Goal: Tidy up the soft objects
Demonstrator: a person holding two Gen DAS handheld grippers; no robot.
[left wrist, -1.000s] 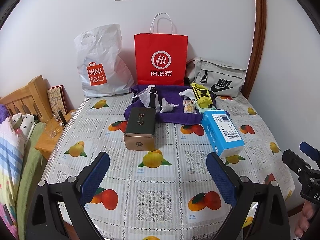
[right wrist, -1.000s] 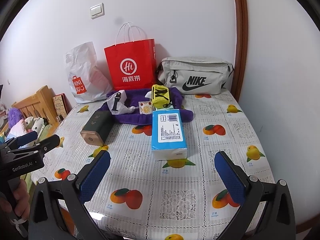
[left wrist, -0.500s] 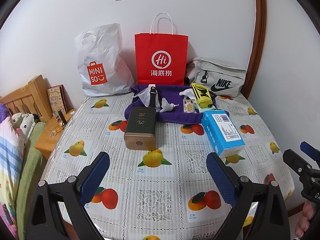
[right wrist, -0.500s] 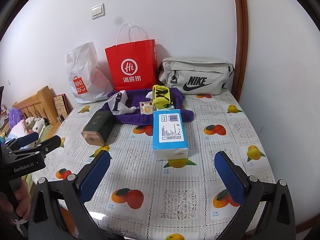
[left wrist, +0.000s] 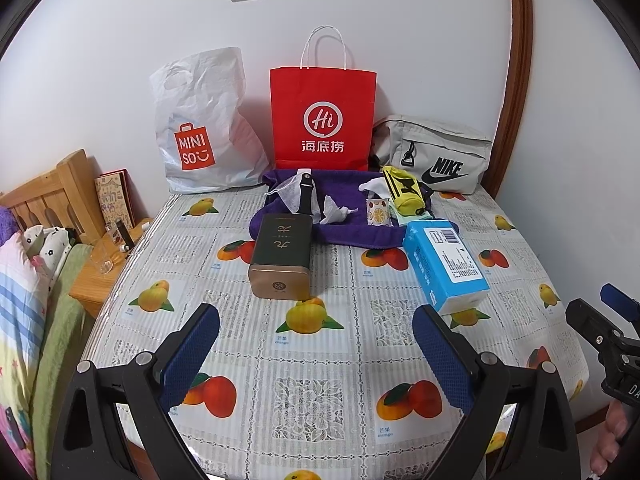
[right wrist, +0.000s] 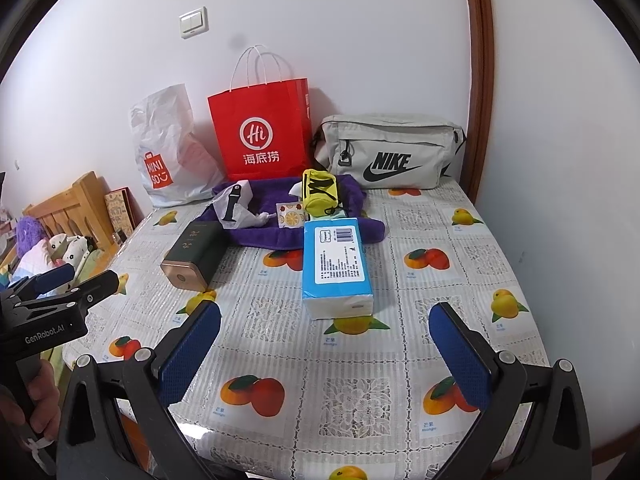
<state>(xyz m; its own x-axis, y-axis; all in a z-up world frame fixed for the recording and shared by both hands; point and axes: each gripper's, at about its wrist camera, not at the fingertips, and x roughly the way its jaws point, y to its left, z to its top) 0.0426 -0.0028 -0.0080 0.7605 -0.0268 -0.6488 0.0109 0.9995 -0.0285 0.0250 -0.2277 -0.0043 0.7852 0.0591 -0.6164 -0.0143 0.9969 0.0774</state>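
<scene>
White wall behind, a fruit-print tabletop (left wrist: 320, 392) below. Both the left tongs (left wrist: 316, 354) and right tongs (right wrist: 324, 352) hover released, gripping nothing. At the far end lies a rumpled purple towel (left wrist: 352, 232) strewn with small items – pulling it could scatter them or nudge the tin (left wrist: 280, 258) touching its near edge. Just beside it sits a squashy blue tissue pack (right wrist: 336, 264), likely to dent if squeezed.

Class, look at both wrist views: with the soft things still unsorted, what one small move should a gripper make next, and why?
Probably ease the right gripper forward toward the blue plastic-wrapped tissue pack. Both grippers are open and empty, the left gripper included. The pack lies straight ahead of the right gripper, the nearest soft item, on the fruit-print tablecloth with bare cloth between them.
</scene>
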